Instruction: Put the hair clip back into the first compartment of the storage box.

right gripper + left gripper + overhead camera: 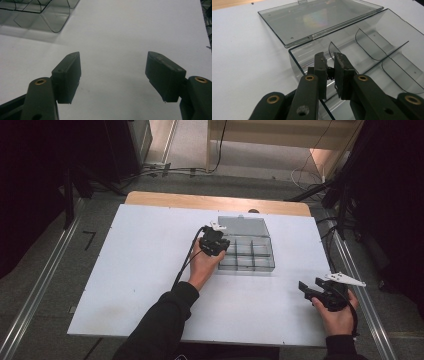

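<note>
Left gripper (331, 65) jaws pinch a small dark thing (330, 73) over the open box (387, 30); right gripper (113, 75) jaws wide.

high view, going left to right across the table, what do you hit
bare white table top → left gripper at the box's left edge → open clear compartment box → right gripper, jaws apart, near the right edge

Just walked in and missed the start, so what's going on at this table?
A person works with a gripper in each hand at a white table. The left gripper, jaws nearly closed on something small and dark I cannot identify, sits over a clear compartment box whose lid lies open. The right gripper waits open, off to the side.
</note>
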`<action>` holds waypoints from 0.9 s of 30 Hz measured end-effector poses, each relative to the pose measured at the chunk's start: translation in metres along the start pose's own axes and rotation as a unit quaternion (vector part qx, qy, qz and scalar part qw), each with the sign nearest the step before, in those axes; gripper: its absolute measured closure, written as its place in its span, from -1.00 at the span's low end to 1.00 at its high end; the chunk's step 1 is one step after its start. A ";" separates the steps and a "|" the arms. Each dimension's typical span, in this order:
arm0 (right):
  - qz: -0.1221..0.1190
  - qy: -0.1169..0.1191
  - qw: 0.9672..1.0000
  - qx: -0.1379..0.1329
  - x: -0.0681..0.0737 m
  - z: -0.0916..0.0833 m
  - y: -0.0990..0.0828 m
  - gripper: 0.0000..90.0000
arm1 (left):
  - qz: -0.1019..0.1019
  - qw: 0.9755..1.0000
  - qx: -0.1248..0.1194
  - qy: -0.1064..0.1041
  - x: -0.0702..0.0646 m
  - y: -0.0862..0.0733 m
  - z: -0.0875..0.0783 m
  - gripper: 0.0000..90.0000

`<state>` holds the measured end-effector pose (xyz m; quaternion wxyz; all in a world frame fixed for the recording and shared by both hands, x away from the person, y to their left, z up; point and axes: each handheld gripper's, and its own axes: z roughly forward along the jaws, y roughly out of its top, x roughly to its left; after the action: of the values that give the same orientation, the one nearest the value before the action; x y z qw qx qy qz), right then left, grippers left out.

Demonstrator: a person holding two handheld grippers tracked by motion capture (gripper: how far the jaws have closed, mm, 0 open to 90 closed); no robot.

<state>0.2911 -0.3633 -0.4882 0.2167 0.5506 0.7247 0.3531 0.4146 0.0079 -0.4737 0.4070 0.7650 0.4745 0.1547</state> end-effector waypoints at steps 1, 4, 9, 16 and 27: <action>0.000 0.000 1.000 0.000 0.000 0.000 0.000 -0.40 | 0.000 1.000 -0.001 0.001 0.000 0.000 0.001 0.83; 0.001 0.000 1.000 0.001 -0.001 0.000 0.000 -0.40 | 0.001 1.000 0.003 0.000 0.000 0.002 0.004 0.83; 0.001 0.000 1.000 0.001 0.000 0.000 0.000 -0.40 | 0.001 1.000 0.010 0.005 0.000 0.003 0.009 0.83; 0.001 0.001 1.000 0.003 0.000 0.001 0.000 -0.40 | 0.007 1.000 0.019 0.010 -0.004 0.004 0.014 0.83; 0.001 0.002 1.000 0.002 -0.001 0.001 0.000 -0.40 | 0.010 0.999 0.034 0.017 -0.005 0.004 0.019 0.81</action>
<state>0.2916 -0.3638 -0.4889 0.2140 0.5510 0.7255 0.3525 0.4262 -0.0066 -0.4820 0.3707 0.7806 0.4784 0.1559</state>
